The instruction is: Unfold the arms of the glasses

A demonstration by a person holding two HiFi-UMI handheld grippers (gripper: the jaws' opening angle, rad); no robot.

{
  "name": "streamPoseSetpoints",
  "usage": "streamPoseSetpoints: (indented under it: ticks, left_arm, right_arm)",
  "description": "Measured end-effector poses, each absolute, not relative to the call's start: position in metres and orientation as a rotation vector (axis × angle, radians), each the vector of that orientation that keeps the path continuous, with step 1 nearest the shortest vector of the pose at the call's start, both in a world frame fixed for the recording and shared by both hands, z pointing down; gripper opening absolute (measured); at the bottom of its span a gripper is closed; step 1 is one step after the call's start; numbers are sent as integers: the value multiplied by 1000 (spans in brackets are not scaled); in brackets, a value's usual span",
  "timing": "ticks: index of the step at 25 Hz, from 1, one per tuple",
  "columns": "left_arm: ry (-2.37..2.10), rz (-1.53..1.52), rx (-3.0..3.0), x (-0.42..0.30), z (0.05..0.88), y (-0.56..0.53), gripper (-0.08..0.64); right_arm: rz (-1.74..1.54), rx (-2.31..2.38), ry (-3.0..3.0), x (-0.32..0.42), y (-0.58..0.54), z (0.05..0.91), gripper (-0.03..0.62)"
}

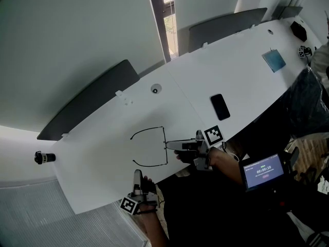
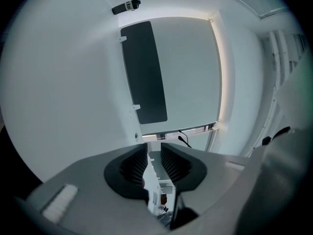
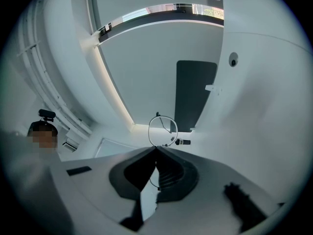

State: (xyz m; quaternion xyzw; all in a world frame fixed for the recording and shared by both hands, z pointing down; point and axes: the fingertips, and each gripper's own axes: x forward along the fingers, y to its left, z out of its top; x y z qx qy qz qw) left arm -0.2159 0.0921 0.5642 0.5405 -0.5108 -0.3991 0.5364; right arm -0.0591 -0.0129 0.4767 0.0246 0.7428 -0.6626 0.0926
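1. Left claw [image 1: 136, 174] hangs at the near edge of the tabletop [image 1: 103, 153], its jaws a little spread with nothing between them
2. Right claw [image 1: 169, 145] pinches the front of the glasses [image 1: 165, 138], just in from that edge, both arms folded out
3. Phone [image 1: 220, 107] lies farther in

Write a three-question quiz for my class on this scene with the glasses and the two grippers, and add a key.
1. Multiple choice: which gripper holds the glasses? A. the left gripper B. the right gripper C. neither
2. True or false: both arms of the glasses are folded shut against the front.
3. Short answer: what flat black thing lies on the table beyond the right gripper?

Key
1. B. Its jaws are shut on the thin frame; the left gripper's jaws stand apart with nothing between them.
2. False. Both arms stick out from the front.
3. A phone.
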Motion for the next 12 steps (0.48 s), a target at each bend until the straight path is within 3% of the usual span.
streamPoseSetpoints:
  ticks: [12]
  left_arm:
    - [-1207,-932,1288,-211,568,90,87]
  right_arm:
    - [-1962,65,2204,-56,-15,477,9]
